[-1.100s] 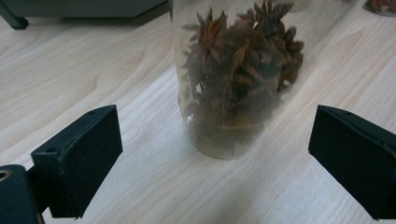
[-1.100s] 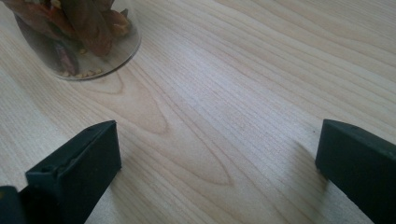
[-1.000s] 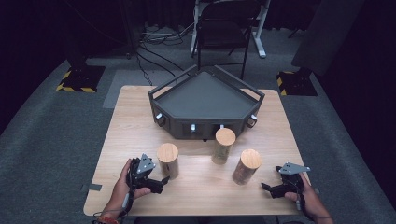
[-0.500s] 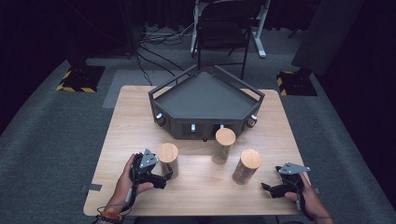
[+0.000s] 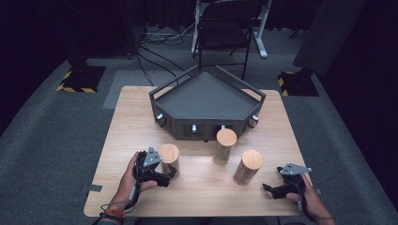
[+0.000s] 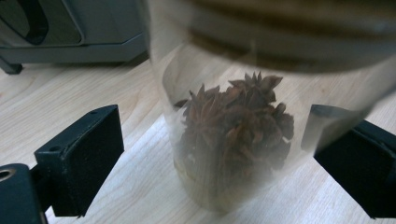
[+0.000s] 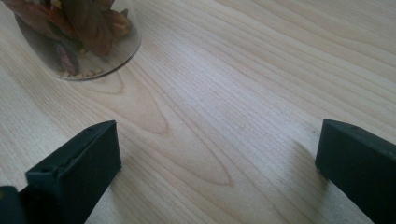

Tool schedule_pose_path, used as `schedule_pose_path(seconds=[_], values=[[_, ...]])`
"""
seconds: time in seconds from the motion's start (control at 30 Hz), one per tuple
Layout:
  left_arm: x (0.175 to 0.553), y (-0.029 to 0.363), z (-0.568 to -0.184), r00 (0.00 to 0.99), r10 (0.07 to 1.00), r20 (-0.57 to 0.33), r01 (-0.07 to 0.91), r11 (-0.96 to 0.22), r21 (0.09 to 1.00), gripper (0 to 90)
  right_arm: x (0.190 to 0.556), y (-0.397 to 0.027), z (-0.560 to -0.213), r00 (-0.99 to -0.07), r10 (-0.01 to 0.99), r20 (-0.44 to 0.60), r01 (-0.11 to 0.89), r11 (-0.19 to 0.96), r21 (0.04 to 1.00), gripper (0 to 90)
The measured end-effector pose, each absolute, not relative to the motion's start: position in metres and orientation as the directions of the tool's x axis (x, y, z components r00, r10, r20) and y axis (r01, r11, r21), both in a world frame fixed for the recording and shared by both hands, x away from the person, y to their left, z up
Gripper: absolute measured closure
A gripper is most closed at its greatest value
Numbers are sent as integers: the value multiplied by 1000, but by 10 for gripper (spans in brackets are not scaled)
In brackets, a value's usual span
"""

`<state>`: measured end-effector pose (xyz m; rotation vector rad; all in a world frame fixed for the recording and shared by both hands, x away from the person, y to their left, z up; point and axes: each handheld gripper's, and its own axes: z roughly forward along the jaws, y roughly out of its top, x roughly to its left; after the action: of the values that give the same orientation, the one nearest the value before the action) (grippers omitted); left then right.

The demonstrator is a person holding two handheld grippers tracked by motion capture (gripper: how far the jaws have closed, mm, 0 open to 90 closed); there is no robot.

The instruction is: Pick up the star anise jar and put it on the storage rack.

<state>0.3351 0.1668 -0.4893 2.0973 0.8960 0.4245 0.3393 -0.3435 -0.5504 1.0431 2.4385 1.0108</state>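
Left gripper [image 5: 170,172] at the near left of the pale wooden table [image 5: 277,140], jaws just closing slightly yet spread wide to either side of the clear glass jar of star anise with a round wooden lid [image 6: 233,140], pads apparently not pressing its wall. Jar upright, in front of the dark grey angular tray [image 5: 206,96]. Right gripper [image 5: 268,190] low at the near right corner, jaws wide apart over bare wood, beside another wooden-lidded glass jar [image 5: 248,167].

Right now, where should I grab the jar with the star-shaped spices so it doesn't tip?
Grip the jar around its clear round wall, below the wooden lid, coming level from the near side as the left gripper does. It stands upright, and its straight sides fit between the open jaws.
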Motion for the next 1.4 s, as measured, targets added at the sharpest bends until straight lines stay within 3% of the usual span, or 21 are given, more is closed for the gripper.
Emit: schedule_pose_path(seconds=[0.4,0.67,1.4], values=[[345,157,-490,717,697,12,426,-451,785,101,339,-344,-550,-691,723,0,510,488,708,0],[348,152,-489,750,662,21,391,-468,792,237,339,-344,-550,-692,722,-1,510,489,708,0],[350,152,-487,738,675,15,397,-451,799,250,340,-344,-550,-693,721,0,509,489,708,0]])
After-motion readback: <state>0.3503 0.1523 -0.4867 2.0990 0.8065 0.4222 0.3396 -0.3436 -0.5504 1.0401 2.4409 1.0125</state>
